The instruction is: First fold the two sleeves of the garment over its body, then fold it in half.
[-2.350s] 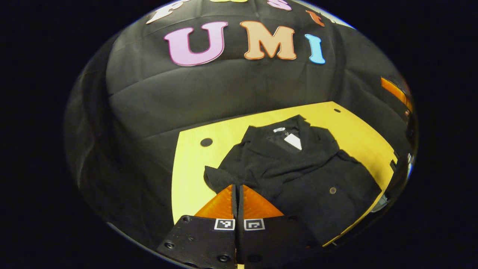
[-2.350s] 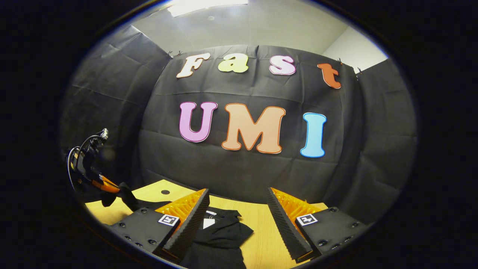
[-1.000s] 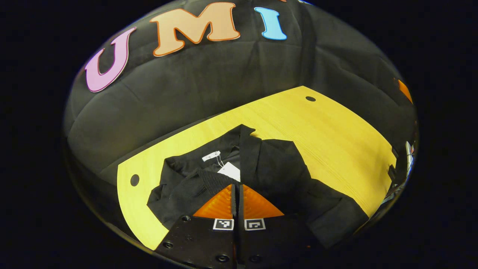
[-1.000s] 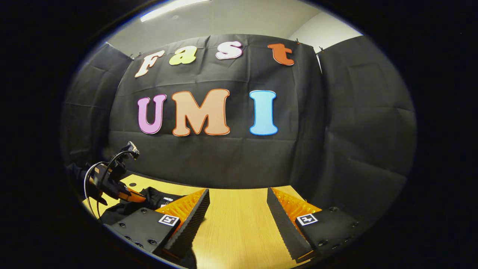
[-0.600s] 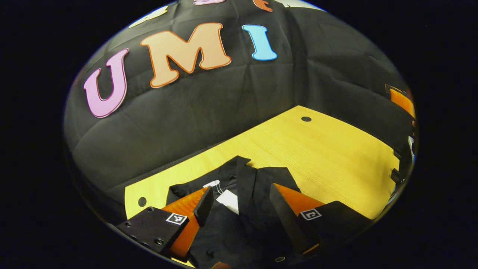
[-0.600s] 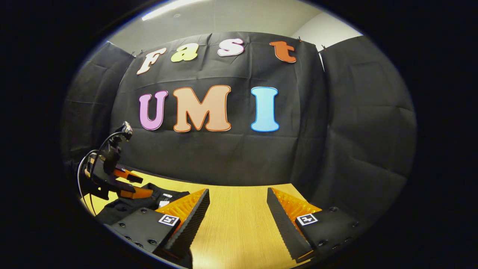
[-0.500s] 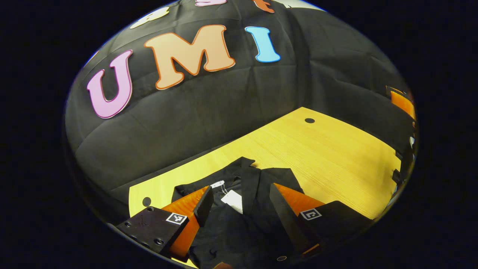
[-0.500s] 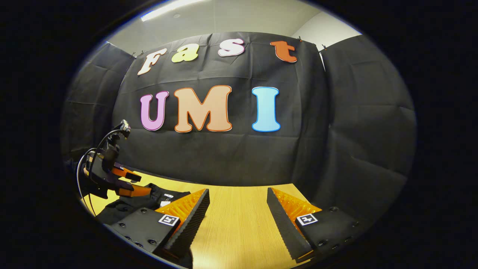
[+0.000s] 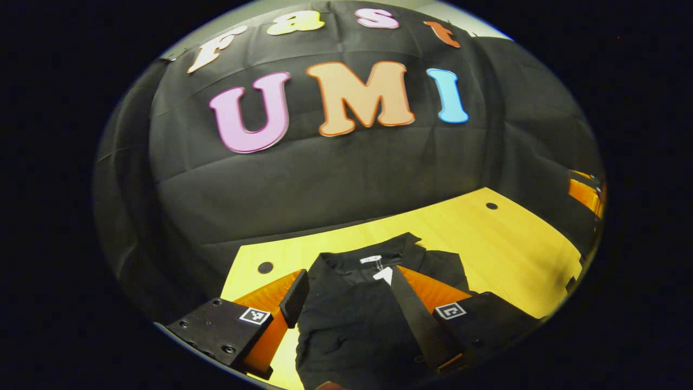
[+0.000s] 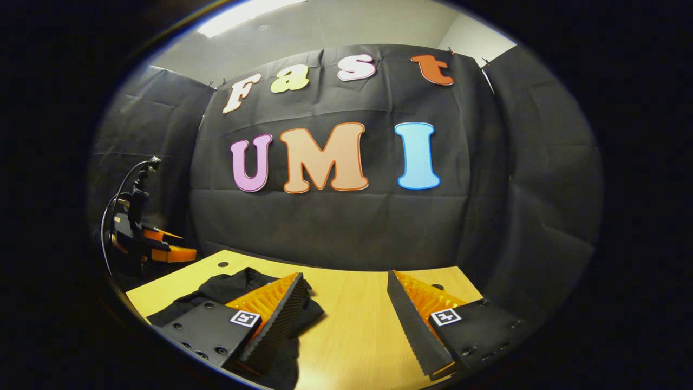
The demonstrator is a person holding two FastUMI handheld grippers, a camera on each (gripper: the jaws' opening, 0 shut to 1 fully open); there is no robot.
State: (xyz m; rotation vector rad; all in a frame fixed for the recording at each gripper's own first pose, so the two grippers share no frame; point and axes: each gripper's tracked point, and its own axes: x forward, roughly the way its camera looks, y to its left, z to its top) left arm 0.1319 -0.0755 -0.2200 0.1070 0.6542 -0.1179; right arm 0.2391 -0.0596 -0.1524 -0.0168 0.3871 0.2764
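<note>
Left gripper (image 9: 346, 287): fingers spread apart, nothing between them, above the black garment (image 9: 352, 330). Right gripper (image 10: 344, 292): fingers likewise apart and empty. The garment lies on the yellow surface (image 9: 514, 254), collar and white tag (image 9: 383, 274) toward the booth wall (image 9: 335, 179) beyond.

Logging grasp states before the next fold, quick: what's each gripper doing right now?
Left gripper: open, holding nothing, above the black garment.
Right gripper: open, empty, over the wooden table.
</note>
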